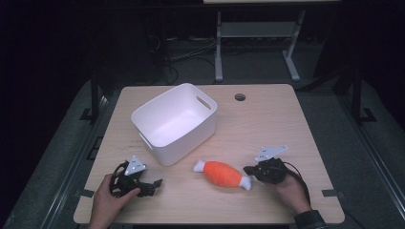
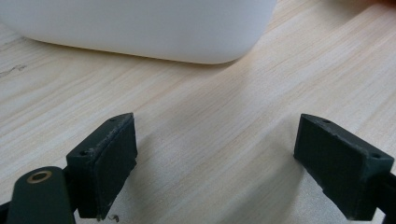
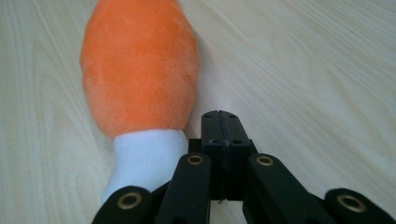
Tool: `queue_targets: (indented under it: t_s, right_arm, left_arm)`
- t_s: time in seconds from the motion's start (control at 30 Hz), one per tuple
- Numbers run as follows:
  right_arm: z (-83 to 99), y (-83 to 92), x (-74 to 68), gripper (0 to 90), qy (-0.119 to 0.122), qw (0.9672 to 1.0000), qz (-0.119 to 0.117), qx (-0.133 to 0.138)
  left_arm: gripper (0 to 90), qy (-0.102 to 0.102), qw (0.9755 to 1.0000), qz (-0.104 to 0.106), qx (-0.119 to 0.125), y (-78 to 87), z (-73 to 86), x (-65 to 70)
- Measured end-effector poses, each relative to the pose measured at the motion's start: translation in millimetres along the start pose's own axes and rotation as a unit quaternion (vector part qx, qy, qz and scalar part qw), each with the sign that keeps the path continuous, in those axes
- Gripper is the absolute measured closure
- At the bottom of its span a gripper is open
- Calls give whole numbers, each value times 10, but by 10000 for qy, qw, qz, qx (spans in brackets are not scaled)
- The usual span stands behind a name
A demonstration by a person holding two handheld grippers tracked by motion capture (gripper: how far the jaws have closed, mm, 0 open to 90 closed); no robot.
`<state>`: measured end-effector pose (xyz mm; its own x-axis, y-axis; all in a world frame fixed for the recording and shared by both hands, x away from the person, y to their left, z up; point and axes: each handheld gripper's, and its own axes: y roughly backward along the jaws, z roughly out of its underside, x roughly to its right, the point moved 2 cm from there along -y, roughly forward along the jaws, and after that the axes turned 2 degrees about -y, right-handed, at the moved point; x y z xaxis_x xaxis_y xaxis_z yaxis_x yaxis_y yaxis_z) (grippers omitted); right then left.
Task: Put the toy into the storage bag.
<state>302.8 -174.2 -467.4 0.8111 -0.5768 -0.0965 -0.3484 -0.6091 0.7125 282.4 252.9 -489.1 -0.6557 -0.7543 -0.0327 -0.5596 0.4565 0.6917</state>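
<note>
The plush drumstick (image 1: 223, 174) is fuzzy orange with white ends, lying flat on the table (image 1: 267, 119) in front of the white tub (image 1: 174, 121). Right gripper (image 1: 249, 169), jaws pressed together and empty, sits just beside its white end. Left gripper (image 1: 155, 183) rests wide apart.

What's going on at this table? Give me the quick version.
A person sits at the light wooden table with a pair of black tongs in each hand. The right tongs are shut with nothing between them, resting beside the white end of the orange and white plush drumstick toy, which lies flat on the table. The left tongs stand open over bare wood, near the empty white plastic bin. Nothing is gripped yet.
</note>
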Motion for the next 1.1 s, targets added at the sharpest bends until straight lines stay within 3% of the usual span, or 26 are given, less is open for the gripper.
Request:
queue_targets:
  t_s: [0.3,0.53,0.57,0.6,0.73,0.97,1.1]
  right_arm:
    - [-18,31,-68,849,25,10000,-7,15]
    - [-89,58,-58,567,-196,9998,15,46]
    - [-89,58,-58,567,-196,9998,15,46]
    - [-119,66,-56,458,-220,9998,9,34]
    - [-192,62,-88,332,-206,9998,-17,-67]
    - [-341,44,-158,252,-88,9998,-103,-174]
    - [-472,-15,-219,184,25,9988,-226,-433]
  left_arm:
    - [124,-1,10000,0,-1,0,0,0]
    - [124,3,10000,0,3,-1,0,1]
    - [124,3,10000,0,3,-1,0,1]
    - [124,3,10000,0,2,0,0,0]
    - [124,-1,10000,1,-1,0,0,0]
    - [124,8,10000,1,6,-1,0,1]
    - [124,21,10000,0,17,-2,0,3]
